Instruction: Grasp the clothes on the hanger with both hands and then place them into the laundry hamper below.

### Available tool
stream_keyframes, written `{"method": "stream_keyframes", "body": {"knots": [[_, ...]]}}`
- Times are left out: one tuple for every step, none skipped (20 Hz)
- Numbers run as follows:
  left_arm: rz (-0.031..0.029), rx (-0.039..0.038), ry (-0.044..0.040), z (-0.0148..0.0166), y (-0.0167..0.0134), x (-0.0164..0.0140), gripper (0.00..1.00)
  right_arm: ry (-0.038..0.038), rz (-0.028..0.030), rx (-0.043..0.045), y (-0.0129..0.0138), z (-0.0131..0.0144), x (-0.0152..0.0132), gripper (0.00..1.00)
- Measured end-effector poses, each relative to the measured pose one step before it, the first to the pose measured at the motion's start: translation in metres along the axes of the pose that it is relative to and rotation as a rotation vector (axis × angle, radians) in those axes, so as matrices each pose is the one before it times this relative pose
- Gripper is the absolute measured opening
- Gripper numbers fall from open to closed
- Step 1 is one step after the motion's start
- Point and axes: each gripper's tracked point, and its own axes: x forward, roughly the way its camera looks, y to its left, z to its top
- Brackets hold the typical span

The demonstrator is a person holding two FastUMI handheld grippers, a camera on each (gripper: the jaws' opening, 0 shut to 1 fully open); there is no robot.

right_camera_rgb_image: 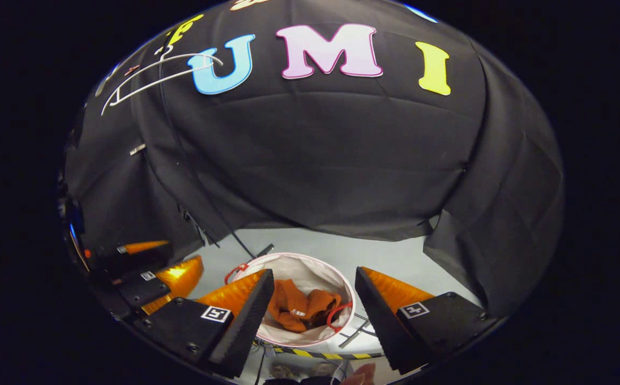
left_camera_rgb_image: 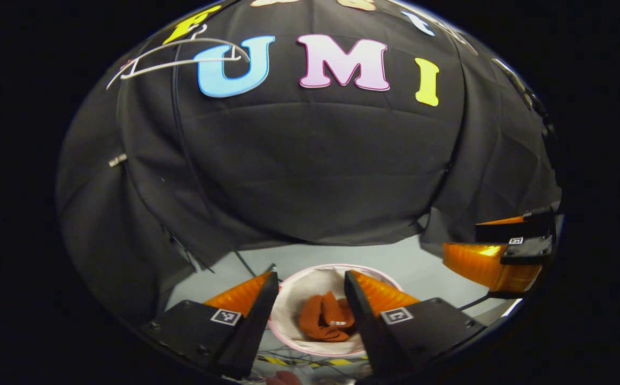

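Observation:
An orange garment (left_camera_rgb_image: 323,321) lies crumpled inside the white, pink-rimmed laundry hamper (left_camera_rgb_image: 294,291) on the floor. Above the hamper my left gripper (left_camera_rgb_image: 310,291) hangs open, nothing between its fingers. The right gripper view shows the same garment (right_camera_rgb_image: 299,307) in the hamper (right_camera_rgb_image: 310,267), with my right gripper (right_camera_rgb_image: 315,294) open and bare over it. A bare white hanger (left_camera_rgb_image: 176,56) hangs high at the upper left against the booth's wall, and it is seen again as the hanger (right_camera_rgb_image: 155,72) in the right gripper view. Each view catches the other gripper at its side edge.
The hamper has red handles (right_camera_rgb_image: 336,315). Pale grey floor (right_camera_rgb_image: 374,251) surrounds it, with yellow-and-black striped tape (right_camera_rgb_image: 320,354) along the near side. Black cloth walls close the back and both sides. A short metal peg (left_camera_rgb_image: 118,160) sticks out of the left wall.

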Motion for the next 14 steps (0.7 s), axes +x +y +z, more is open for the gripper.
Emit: {"method": "stream_keyframes", "body": {"knots": [[0.00936,0.02298,-0.01238,0.00505,0.00161,-0.00182,0.86,0.00325,0.00094,0.02932,0.00143,-0.00010,-0.00099,0.98],[0.00551,0.01107,-0.00392,0.00238,0.00181,-0.00295,0.85,-0.00802,-0.00867,0.01216,-0.00135,-0.00100,-0.00177,0.98],[0.00012,-0.00029,-0.00478,0.00283,0.00170,-0.00263,0.86,-0.01201,-0.02243,-0.00268,-0.00428,0.00034,-0.00120,0.98],[0.00696,-0.00963,-0.00603,0.00168,0.00320,-0.00445,0.86,-0.00487,-0.02074,-0.00035,-0.00362,-0.00076,-0.00157,0.98],[0.00480,-0.02066,0.00361,0.00050,0.00275,-0.00158,0.90,-0.00151,-0.02247,-0.00237,-0.00345,0.00052,-0.00395,0.98],[0.00199,-0.02374,0.00615,-0.00015,0.00313,-0.00484,0.90,-0.01276,-0.01331,-0.00429,-0.00095,0.00243,-0.00382,0.99],[0.00191,-0.02005,0.00511,0.00065,0.00299,-0.00447,0.94,-0.02020,-0.00804,-0.00720,0.00180,0.00407,-0.00591,1.00],[0.00458,-0.01261,-0.00903,0.00344,0.00391,-0.00660,0.96,-0.01643,0.00142,-0.00904,0.00383,0.00462,-0.00634,0.99],[0.01182,0.00154,-0.01700,0.00607,0.00521,-0.00528,0.97,-0.01901,0.00152,-0.00803,0.00499,0.00475,-0.00762,0.99],[0.01167,0.00407,-0.01333,0.00493,0.00572,-0.00727,0.97,-0.01574,0.00250,-0.00545,0.00353,0.00496,-0.00694,0.99],[0.00270,-0.00115,-0.01277,0.00542,0.00348,-0.00695,0.97,-0.01991,0.00035,-0.00129,0.00301,0.00631,-0.00833,0.99],[-0.00265,-0.00607,-0.01324,0.00464,0.00131,-0.00896,0.97,-0.02061,-0.00051,-0.00119,0.00474,0.00692,-0.00729,0.99],[-0.00459,-0.00956,-0.01423,0.00640,0.00188,-0.00740,0.97,-0.02209,-0.00120,-0.00301,0.00370,0.00769,-0.00868,0.99],[-0.00376,-0.01355,-0.00925,0.00384,0.00177,-0.00922,0.97,-0.02036,0.00279,-0.00206,0.00460,0.00762,-0.01072,0.99]]}}
